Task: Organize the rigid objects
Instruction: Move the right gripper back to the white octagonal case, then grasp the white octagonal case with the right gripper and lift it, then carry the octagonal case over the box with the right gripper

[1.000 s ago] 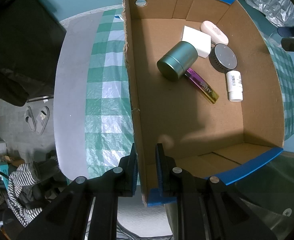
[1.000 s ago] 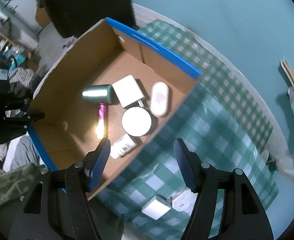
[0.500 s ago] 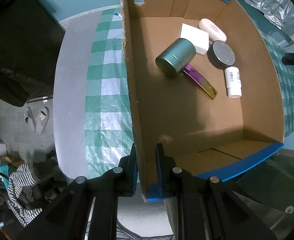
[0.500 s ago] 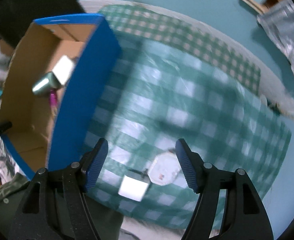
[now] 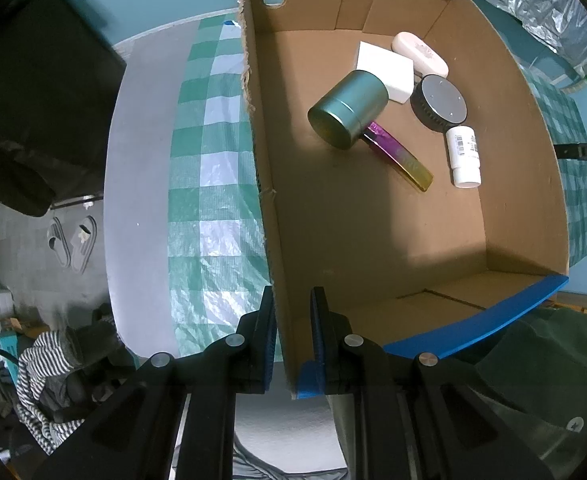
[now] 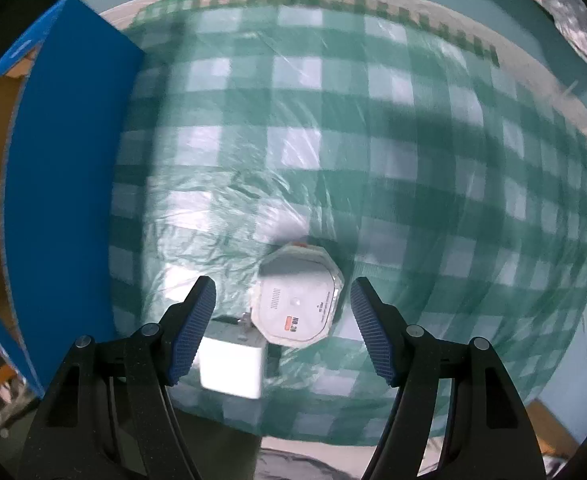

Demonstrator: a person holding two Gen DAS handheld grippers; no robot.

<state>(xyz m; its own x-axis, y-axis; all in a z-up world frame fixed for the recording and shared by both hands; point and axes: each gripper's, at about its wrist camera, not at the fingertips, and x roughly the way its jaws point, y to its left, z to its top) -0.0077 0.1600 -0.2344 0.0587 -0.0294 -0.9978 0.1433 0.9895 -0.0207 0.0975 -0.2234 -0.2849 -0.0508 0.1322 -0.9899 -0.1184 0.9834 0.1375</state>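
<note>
A cardboard box with blue outer walls sits on a green checked tablecloth. My left gripper is shut on the box's near-left wall. Inside lie a green metal tin, a white block, a pink case, a dark round puck, a purple-gold stick and a small white bottle. My right gripper hangs open above the cloth. A white octagonal device lies between its fingers, untouched. A white cube-shaped plug lies by the left finger.
The box's blue wall stands left of the right gripper. Crinkled silver foil lies beyond the box. A dark garment hangs at the left, with slippers and striped cloth on the floor below.
The right gripper has swung away from the box, rolled, and come down over the cloth until the octagonal device sits between its fingers. The left gripper and the box have stayed put.
</note>
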